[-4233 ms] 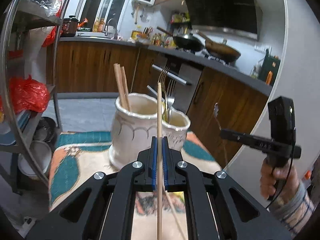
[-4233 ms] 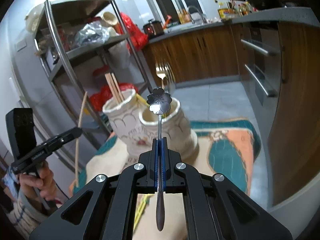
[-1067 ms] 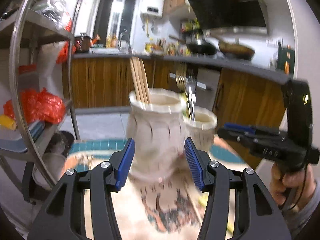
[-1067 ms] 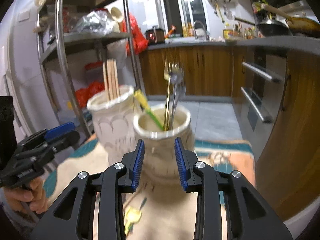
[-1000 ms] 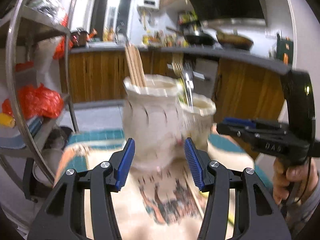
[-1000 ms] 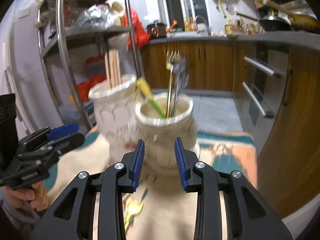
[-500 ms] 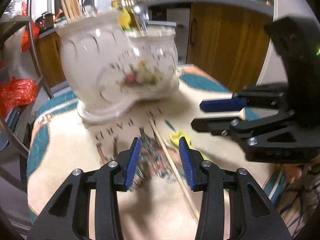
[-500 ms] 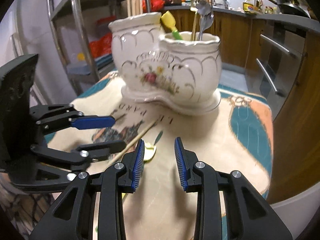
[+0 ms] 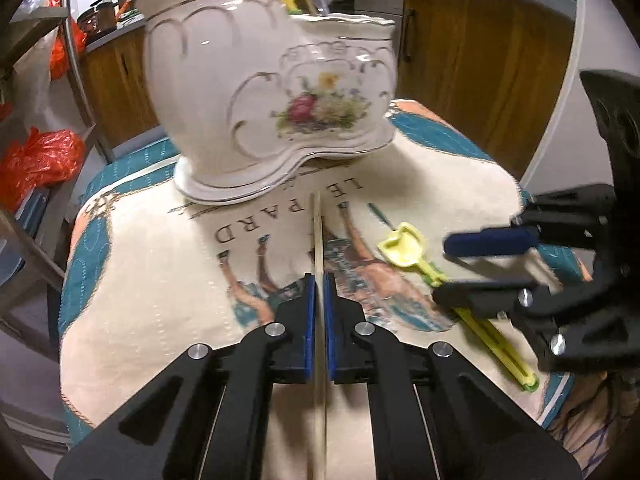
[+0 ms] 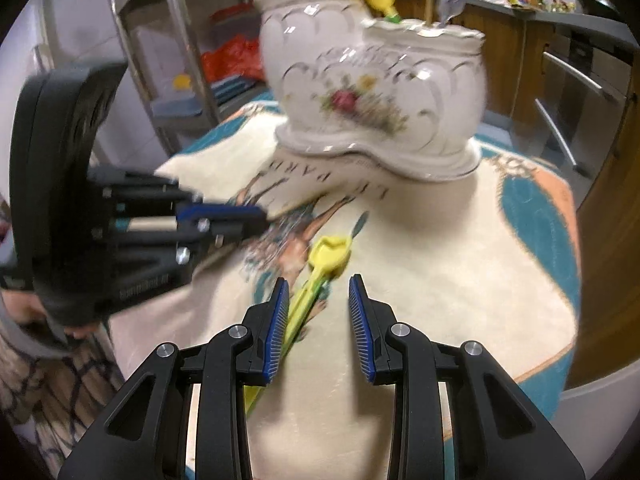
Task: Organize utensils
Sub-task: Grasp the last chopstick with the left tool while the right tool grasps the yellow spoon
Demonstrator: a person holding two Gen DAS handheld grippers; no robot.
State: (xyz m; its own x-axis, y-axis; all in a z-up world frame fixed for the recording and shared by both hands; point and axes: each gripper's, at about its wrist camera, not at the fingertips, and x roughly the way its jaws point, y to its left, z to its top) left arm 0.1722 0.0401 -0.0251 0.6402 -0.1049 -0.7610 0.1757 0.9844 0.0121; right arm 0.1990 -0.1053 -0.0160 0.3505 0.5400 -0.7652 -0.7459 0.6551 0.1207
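Observation:
A white two-part ceramic utensil holder (image 9: 272, 92) with a flower print stands at the back of the table; it also shows in the right wrist view (image 10: 376, 92). It holds chopsticks, forks and a yellow spoon. My left gripper (image 9: 317, 280) is shut on a wooden chopstick (image 9: 317, 232) that lies on the cloth. My right gripper (image 10: 318, 292) is open, low over the table. A yellow plastic spoon (image 10: 320, 268) lies between its fingers, near the left finger; it also shows in the left wrist view (image 9: 424, 260).
A printed cloth (image 9: 160, 280) covers the small round table. A metal rack (image 10: 180, 52) with red bags stands to the left. Wooden kitchen cabinets (image 9: 480, 56) stand behind. The table edge is close on the right (image 10: 568, 380).
Both grippers dropped from the holder's rim to the table. The left gripper closed on the chopstick. The right gripper moved over the yellow spoon and stays open.

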